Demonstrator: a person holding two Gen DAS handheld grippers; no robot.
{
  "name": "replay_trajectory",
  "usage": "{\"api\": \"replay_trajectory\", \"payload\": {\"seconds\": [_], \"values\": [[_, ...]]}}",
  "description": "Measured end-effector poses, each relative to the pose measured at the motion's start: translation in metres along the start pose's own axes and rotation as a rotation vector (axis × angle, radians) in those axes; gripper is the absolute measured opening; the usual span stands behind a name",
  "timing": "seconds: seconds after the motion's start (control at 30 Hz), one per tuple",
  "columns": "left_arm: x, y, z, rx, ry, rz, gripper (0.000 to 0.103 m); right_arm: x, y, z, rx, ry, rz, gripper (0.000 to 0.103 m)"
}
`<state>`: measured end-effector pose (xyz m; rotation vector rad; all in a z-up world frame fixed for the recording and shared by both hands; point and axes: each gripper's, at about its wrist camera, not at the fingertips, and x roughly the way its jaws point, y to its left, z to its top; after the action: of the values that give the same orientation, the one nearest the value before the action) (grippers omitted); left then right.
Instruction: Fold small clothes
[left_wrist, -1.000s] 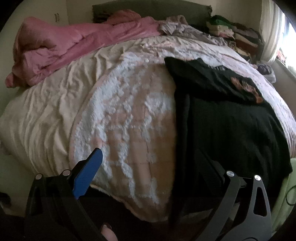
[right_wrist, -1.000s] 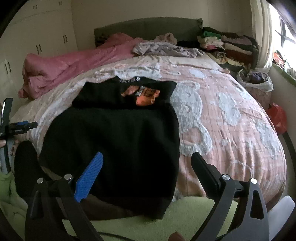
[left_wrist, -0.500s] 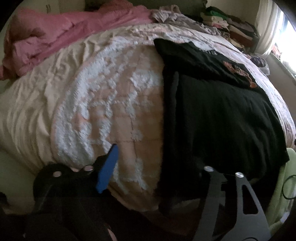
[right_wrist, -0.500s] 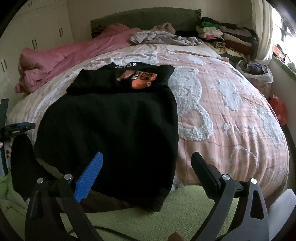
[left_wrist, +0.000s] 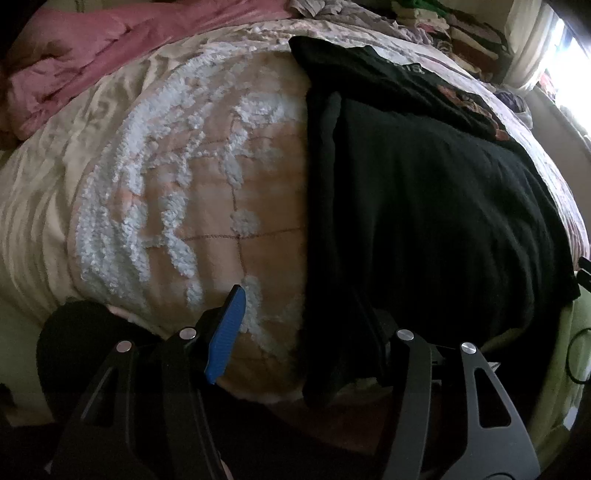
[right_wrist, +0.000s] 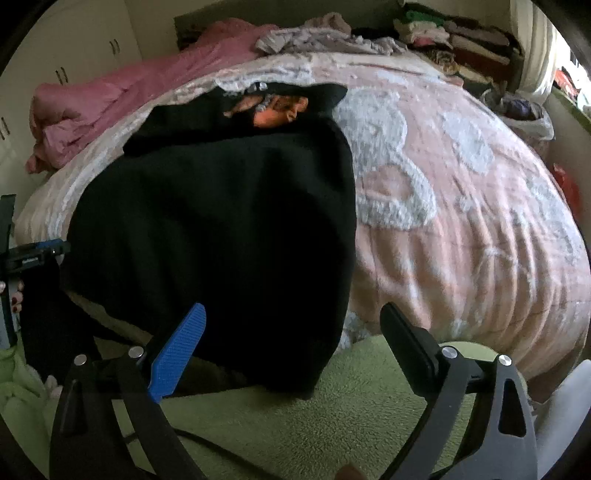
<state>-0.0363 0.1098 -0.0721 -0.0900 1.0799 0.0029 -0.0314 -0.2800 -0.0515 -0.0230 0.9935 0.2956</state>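
Observation:
A black knitted garment (left_wrist: 424, 206) lies flat on the pink bedspread (left_wrist: 207, 192), its hem hanging over the near edge. Behind it lies a black shirt with an orange print (right_wrist: 273, 107). My left gripper (left_wrist: 308, 306) hovers low at the garment's left edge with its jaws closing. The dark side strip hangs between them and covers the right finger, while the blue pad (left_wrist: 225, 332) stays clear of the cloth. My right gripper (right_wrist: 291, 310) stands open over the garment's (right_wrist: 221, 221) lower right hem without touching it.
A crumpled pink duvet (right_wrist: 129, 96) lies at the bed's far left and loose grey laundry (right_wrist: 314, 38) at the head. Stacked folded clothes (right_wrist: 461, 37) sit at the back right. Green fleece (right_wrist: 295, 424) covers the near edge below the hem. A hand (right_wrist: 16, 299) shows at far left.
Both grippers have sunk toward the bed's near edge and tipped further down. The left jaws have narrowed from wide open, and the garment's left strip now hangs between them.

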Motion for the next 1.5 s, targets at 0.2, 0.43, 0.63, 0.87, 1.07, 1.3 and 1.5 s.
{"api": "replay_trajectory", "payload": {"seconds": [0.2, 0.43, 0.63, 0.87, 1.07, 1.3, 1.5], "values": [[-0.001, 0.002, -0.002, -0.004, 0.006, -0.010, 0.050, 0.016, -0.008, -0.003, 0.026, 0.052, 0.006, 0.079], [-0.001, 0.003, -0.012, -0.005, 0.032, -0.040, 0.050, 0.031, -0.011, -0.008, 0.030, 0.098, 0.041, 0.044], [0.006, 0.002, -0.016, -0.008, 0.065, -0.070, 0.050, 0.026, -0.009, -0.007, 0.014, 0.054, 0.071, 0.010], [0.012, -0.003, -0.019, 0.003, 0.092, -0.085, 0.050, 0.003, -0.004, 0.003, -0.002, -0.052, 0.112, 0.008], [0.021, -0.005, -0.019, -0.011, 0.099, -0.081, 0.050, -0.022, -0.010, 0.020, 0.026, -0.152, 0.165, 0.008], [0.017, -0.007, -0.018, -0.014, 0.081, -0.079, 0.028, -0.031, -0.016, 0.033, 0.056, -0.202, 0.201, 0.008], [0.002, -0.003, -0.016, -0.038, 0.067, -0.145, 0.003, -0.036, -0.015, 0.034, 0.052, -0.221, 0.201, 0.008]]}}
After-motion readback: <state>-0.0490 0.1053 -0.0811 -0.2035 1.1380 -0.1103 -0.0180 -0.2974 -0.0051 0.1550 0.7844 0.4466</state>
